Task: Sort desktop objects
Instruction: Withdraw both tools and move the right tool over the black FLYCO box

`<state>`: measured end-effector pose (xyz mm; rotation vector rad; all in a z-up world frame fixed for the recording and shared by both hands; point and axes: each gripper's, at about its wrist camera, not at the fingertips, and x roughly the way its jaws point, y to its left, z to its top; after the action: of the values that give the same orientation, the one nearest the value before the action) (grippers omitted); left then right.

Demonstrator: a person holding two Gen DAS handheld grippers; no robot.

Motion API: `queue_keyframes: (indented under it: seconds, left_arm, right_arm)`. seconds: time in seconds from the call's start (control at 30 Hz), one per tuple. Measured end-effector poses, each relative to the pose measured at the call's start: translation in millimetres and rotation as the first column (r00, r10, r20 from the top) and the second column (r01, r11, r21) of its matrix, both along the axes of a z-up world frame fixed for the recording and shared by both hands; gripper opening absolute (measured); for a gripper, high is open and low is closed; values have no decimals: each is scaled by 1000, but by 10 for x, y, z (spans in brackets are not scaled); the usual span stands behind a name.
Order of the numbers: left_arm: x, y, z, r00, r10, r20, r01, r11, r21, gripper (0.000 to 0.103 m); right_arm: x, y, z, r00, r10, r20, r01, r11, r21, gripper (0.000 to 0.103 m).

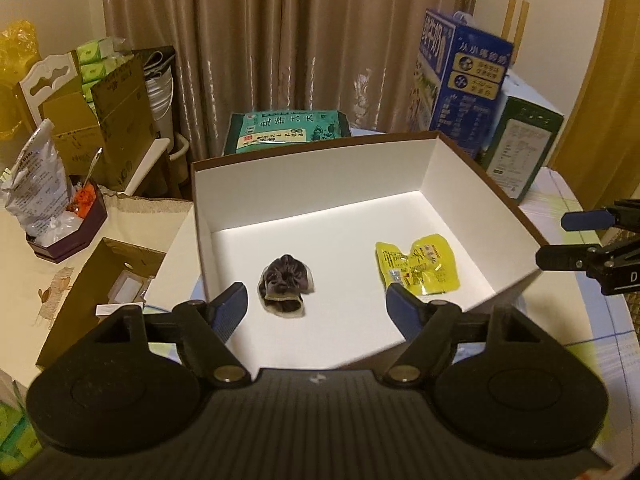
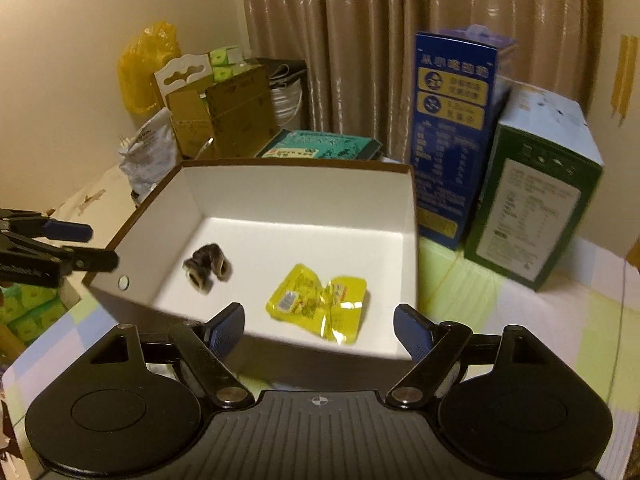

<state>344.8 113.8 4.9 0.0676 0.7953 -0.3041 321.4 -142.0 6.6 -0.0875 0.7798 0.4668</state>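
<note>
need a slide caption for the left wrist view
Open left gripper above a white box holding a dark wrapped snack and yellow packet.

A pastel checked counter [image 2: 540, 320] carries a white open box [image 2: 304, 188] at frame centre, with a blue carton [image 2: 452, 128] and green carton [image 2: 536, 208] at right.

Left tool [image 1: 316, 306]: fingers spread wide, nothing between them. Right tool [image 2: 319, 326]: likewise spread and empty, seen at 3 o'clock from the left wrist.
</note>
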Motion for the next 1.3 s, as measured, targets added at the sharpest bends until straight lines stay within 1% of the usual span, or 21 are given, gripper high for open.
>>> queue_keyframes:
  seconds: [0.13,0.2,0.37,0.53,0.73,1.03,1.2,1.3]
  left_arm:
    - [-230,68,63,1000,-1,10,1,1000,-8,73]
    - [-347,83,53,1000,-6,1,6,1000,-13,73]
    - [-623,58,-47,999,-11,-34,10,1000,-14,73]
    - [-843,20,-167,997,-10,-76,8,1000,-22,73]
    - [-1076,-21,-274,993,-15,-114,13,1000,-17,73]
    - [-1311,-156,-421,986,-26,-163,26,1000,-8,73]
    - [-1389,-244,-533,983,-31,-181,34,999,14,73]
    - [-1418,-277,-593,980,-33,-196,37,999,14,73]
  right_arm:
    - [-209,-149,-26,999,-36,-19,36,999,-4,79]
    - [-323,-226,-64,998,-57,-31,56,998,-11,79]
    - [-648,-382,-192,992,-104,-72,103,994,-23,79]
    - [-961,-429,-322,987,-116,-112,112,993,-44,79]
    - [-1265,-470,-401,982,-126,-139,120,992,-50,79]
    - [-1495,-478,-564,977,-134,-168,120,989,-87,80]
    - [-1538,-501,-642,973,-136,-189,120,988,-94,81]
    - [-1544,-507,-705,970,-137,-203,118,988,-100,81]
